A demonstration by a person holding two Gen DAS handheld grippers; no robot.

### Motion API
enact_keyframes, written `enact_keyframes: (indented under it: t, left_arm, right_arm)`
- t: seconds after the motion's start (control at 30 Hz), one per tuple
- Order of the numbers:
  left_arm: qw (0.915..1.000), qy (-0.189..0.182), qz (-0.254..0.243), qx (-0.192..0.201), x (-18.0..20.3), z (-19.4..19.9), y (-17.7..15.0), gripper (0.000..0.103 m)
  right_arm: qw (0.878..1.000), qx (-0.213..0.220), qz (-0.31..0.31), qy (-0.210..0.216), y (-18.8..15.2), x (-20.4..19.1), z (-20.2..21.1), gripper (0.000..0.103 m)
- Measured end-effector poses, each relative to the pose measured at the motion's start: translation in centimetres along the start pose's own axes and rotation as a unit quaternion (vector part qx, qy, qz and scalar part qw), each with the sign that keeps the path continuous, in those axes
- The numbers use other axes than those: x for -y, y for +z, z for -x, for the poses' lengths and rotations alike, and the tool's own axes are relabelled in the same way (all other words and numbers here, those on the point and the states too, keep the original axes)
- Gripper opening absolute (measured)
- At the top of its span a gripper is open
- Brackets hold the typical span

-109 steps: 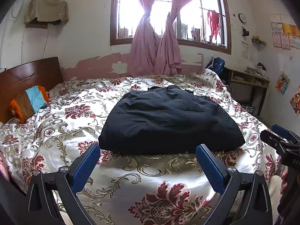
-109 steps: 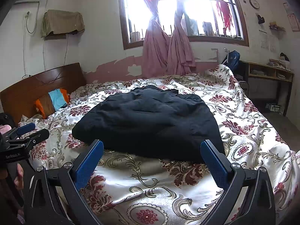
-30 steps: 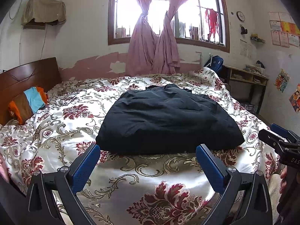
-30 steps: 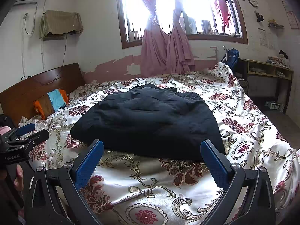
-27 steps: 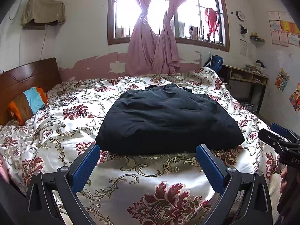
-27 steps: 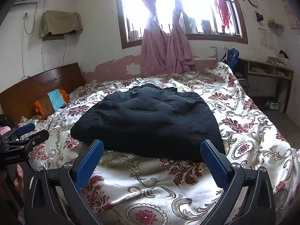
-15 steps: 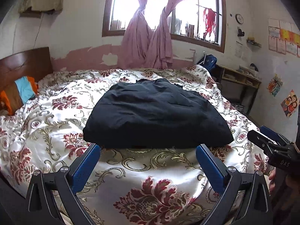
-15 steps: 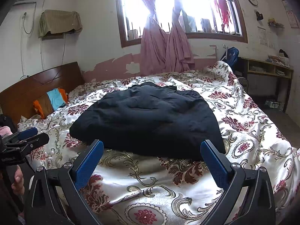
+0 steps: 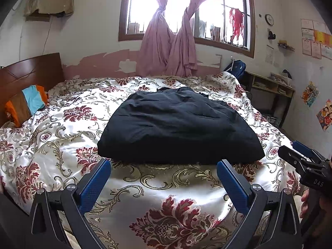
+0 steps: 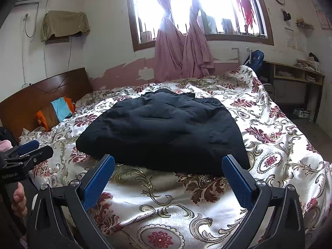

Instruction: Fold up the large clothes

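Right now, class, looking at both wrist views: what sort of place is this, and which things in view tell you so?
A lived-in bedroom, most likely in a home. A bed with a floral quilt and wooden headboard fills the room, with a black garment lying on it. Pink curtains hang knotted at the window, and a cluttered desk stands by the wall.

Bed w/ floral quilt [image 9: 62, 137]: black garment [image 9: 178, 128] flat, centre.

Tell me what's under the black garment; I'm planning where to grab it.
The black garment lies on the floral bedspread, which shows all around it. Anything beneath it is covered.
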State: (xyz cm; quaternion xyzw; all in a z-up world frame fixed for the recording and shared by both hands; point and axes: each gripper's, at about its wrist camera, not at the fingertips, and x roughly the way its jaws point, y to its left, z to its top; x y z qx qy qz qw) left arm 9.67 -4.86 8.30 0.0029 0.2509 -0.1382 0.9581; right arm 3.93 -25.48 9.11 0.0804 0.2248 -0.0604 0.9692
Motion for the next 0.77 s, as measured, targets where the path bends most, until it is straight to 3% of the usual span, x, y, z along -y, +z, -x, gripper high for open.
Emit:
enact_keyframes:
  t: [0.77]
  left_arm:
    - [0.9998, 0.015, -0.009, -0.008, -0.1, -1.5, 0.1, 0.103]
  right_arm:
    - [1.000, -0.015, -0.007, -0.004, -0.1, 0.4, -1.1, 0.101]
